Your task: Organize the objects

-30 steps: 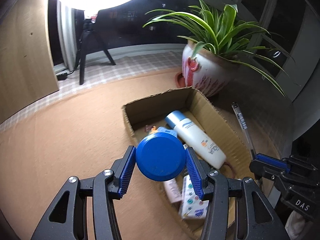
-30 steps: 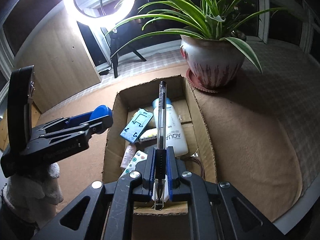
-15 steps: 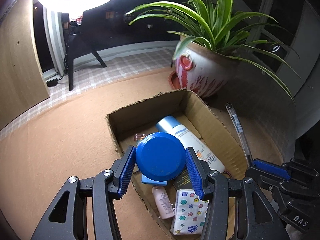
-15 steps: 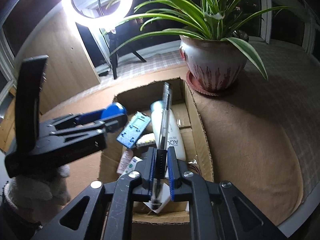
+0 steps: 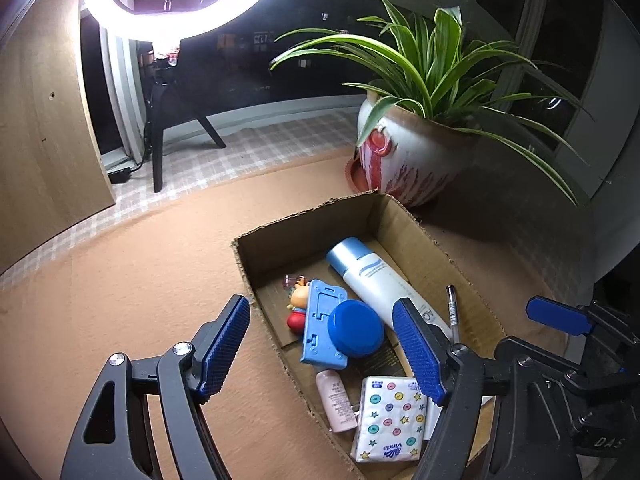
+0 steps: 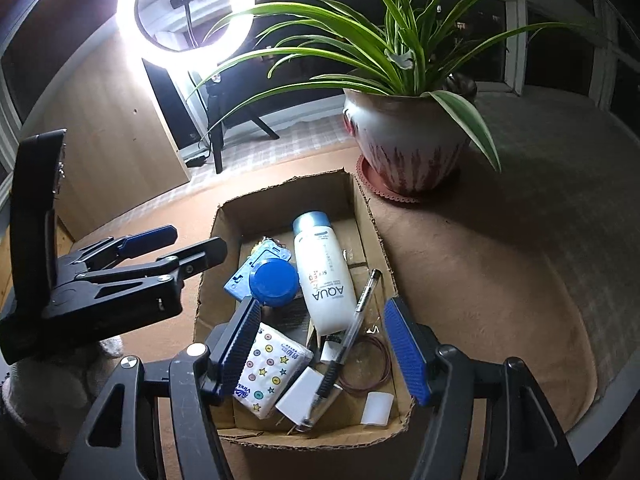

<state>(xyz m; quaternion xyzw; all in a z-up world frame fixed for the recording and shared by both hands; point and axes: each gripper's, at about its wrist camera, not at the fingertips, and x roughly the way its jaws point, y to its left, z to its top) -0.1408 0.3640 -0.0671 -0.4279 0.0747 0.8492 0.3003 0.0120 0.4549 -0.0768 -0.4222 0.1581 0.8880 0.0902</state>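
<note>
An open cardboard box sits on the brown table. Inside lie a round blue jar on a blue plastic stand, a white AQUA bottle, a clear pen, a tissue pack, a small pink bottle and a rubber band. My left gripper is open and empty above the box's left side. My right gripper is open and empty above the box's near end.
A potted spider plant stands just behind the box. A ring light on a tripod stands at the back left. A wooden panel is at the left. The table edge curves at the right.
Both grippers opened. The blue jar dropped from the left gripper into the box onto the blue stand. The pen dropped from the right gripper and lies in the box.
</note>
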